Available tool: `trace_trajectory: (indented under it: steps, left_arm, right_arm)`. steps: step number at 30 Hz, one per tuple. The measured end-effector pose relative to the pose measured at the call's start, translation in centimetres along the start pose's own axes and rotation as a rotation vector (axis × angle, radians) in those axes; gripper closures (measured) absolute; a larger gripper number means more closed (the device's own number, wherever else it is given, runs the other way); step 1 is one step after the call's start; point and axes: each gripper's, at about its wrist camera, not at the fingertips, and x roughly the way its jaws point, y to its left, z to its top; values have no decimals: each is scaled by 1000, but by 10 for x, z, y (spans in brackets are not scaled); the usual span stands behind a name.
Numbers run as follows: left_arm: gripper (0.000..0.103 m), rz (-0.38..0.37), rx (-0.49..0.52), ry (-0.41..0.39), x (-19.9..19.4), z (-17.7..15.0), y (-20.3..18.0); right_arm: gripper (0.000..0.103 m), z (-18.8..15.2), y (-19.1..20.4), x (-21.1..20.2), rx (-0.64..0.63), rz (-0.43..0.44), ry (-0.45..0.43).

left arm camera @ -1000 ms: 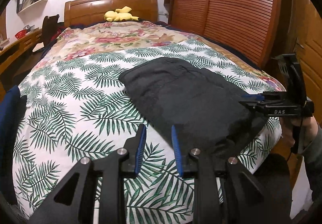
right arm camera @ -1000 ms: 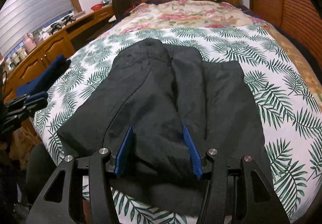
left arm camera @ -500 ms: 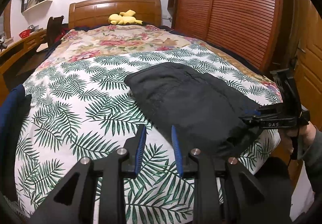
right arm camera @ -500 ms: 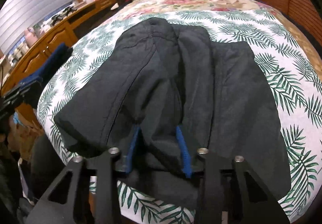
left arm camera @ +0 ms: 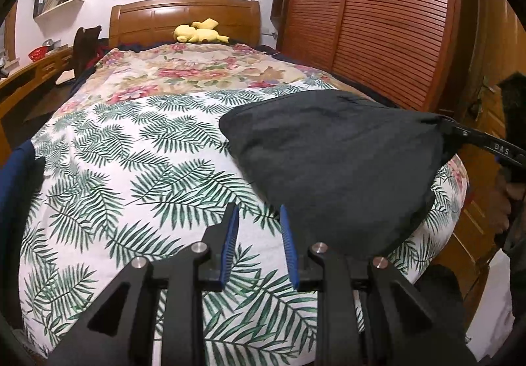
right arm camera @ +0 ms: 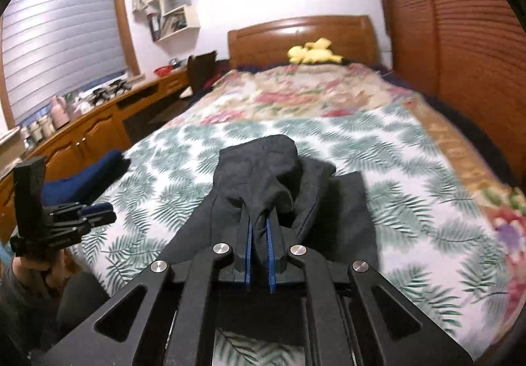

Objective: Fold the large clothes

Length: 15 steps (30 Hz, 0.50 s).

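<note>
A dark grey folded garment (left arm camera: 332,155) lies on the palm-leaf bedspread (left arm camera: 138,162) near the bed's foot. My right gripper (right arm camera: 258,228) is shut on the garment's near edge (right arm camera: 263,188) and lifts it off the bed, so the cloth hangs bunched from the pads. In the left wrist view the right gripper (left arm camera: 443,127) pulls the garment's right corner up. My left gripper (left arm camera: 258,228) is open and empty, just left of the garment above the bedspread. It also shows in the right wrist view (right arm camera: 95,213) at the left.
A yellow plush toy (left arm camera: 197,34) lies by the wooden headboard (left arm camera: 184,17). A slatted wooden wardrobe (left arm camera: 368,14) runs along the right. A wooden desk with clutter (right arm camera: 82,122) stands on the left. A dark blue cloth (right arm camera: 85,175) lies at the bed's left edge.
My right gripper closed on the garment's near edge and raised it, bunching the cloth. My left gripper stayed open and empty beside the garment, its view tilting up.
</note>
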Motion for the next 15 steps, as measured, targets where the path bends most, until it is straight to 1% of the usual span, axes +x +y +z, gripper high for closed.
trace_trajectory:
  steps: [2,3,5,6,8,10,12,13,14,15]
  left_arm:
    - [79,-14,3,4,3,2,-4]
    - [79,-21,7,6,6,3,-6]
    - [79,-30,15,11,10,3,-10]
    - [79,-38,20,15,12,3,-13]
    - [78,-43,29,21,16,3,-17]
    - [77,-41,41,25,18,3,-21]
    - [77,-41,48,28,20,3,-23]
    - [77,-41,52,29,20,4,-24]
    - [76,-41,55,28,20,5,-25]
    - [76,-40,59,26,21,6,-25]
  right_arm:
    - [99,-8,-18,-9,15,-57,15]
    - [99,-15,-29,-9,34,-95,38]
    - [99,-31,-43,-4,30,-165,99]
    - [99,-39,-51,2,38,-185,130]
    - [98,-52,-61,13,64,-196,196]
    - [96,-54,-59,16,45,-214,198]
    - [92,-49,-50,18,13,-239,201]
    - [88,-46,-46,18,-5,-261,195]
    - [82,-43,-41,19,-21,-281,191]
    - [79,-41,-35,18,-46,-306,182]
